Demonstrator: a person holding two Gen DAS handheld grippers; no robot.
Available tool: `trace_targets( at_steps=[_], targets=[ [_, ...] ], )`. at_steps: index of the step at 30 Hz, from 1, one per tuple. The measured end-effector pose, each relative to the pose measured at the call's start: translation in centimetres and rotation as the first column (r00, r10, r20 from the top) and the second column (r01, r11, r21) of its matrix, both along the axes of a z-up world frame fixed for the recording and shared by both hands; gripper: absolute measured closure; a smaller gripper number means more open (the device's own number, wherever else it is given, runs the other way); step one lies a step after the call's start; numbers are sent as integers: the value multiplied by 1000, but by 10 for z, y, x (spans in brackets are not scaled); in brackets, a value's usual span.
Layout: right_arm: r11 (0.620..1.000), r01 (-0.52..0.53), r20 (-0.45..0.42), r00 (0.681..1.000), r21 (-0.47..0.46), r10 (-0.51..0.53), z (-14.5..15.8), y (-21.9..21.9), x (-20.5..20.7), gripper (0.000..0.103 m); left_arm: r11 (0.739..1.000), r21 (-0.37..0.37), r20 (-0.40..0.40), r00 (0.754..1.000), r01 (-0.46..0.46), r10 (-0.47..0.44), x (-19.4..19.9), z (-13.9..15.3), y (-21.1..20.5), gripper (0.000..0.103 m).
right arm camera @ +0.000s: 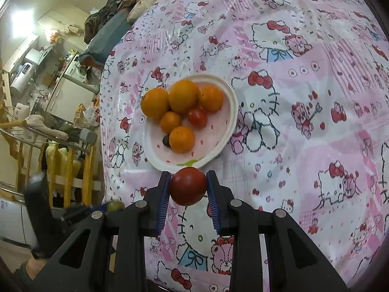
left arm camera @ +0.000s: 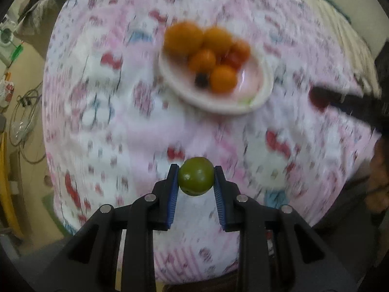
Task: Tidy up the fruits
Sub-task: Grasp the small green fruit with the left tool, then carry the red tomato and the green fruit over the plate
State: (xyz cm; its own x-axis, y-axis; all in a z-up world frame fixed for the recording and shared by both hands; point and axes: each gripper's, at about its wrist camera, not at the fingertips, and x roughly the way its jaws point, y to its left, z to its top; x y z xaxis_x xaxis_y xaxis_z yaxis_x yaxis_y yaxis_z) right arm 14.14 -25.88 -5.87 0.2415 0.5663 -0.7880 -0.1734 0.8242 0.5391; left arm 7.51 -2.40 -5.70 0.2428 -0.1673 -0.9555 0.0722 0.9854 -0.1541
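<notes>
My left gripper (left arm camera: 196, 178) is shut on a small green fruit (left arm camera: 196, 180) and holds it above the table, short of the plate. A white-and-pink plate (left arm camera: 262, 92) holds several orange fruits (left arm camera: 183, 39), a small red fruit (left arm camera: 234, 59) and a dark berry (left arm camera: 201, 79). My right gripper (right arm camera: 187, 186) is shut on a dark red fruit (right arm camera: 188, 186) just in front of the plate's (right arm camera: 228, 124) near rim. The right gripper with its red fruit shows blurred at the right edge of the left wrist view (left arm camera: 321, 98). The left gripper's green fruit shows at the lower left (right arm camera: 114, 206).
The round table wears a pink cartoon-cat cloth (right arm camera: 304, 97). Beyond its left edge are a yellow wooden rack (right arm camera: 70, 160), appliances and clutter (right arm camera: 26, 73). Bedding lies behind the table (right arm camera: 150, 0). The left wrist view is motion-blurred.
</notes>
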Motion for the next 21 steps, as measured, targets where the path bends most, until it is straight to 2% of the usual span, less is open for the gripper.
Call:
trace_targets(
  at_steps=[5, 12, 21],
  targets=[
    [1000, 3, 13, 1000, 6, -3, 2, 1, 13, 72, 1000, 17, 66, 998, -14, 13, 48, 14, 0, 79],
    [1000, 7, 13, 1000, 7, -7, -4, 6, 45, 72, 998, 45, 64, 997, -52, 49, 95, -10, 2, 79],
    [999, -21, -33, 999, -30, 20, -35, 32, 81, 72, 999, 22, 44, 998, -37, 36, 116, -31, -3, 79]
  ],
)
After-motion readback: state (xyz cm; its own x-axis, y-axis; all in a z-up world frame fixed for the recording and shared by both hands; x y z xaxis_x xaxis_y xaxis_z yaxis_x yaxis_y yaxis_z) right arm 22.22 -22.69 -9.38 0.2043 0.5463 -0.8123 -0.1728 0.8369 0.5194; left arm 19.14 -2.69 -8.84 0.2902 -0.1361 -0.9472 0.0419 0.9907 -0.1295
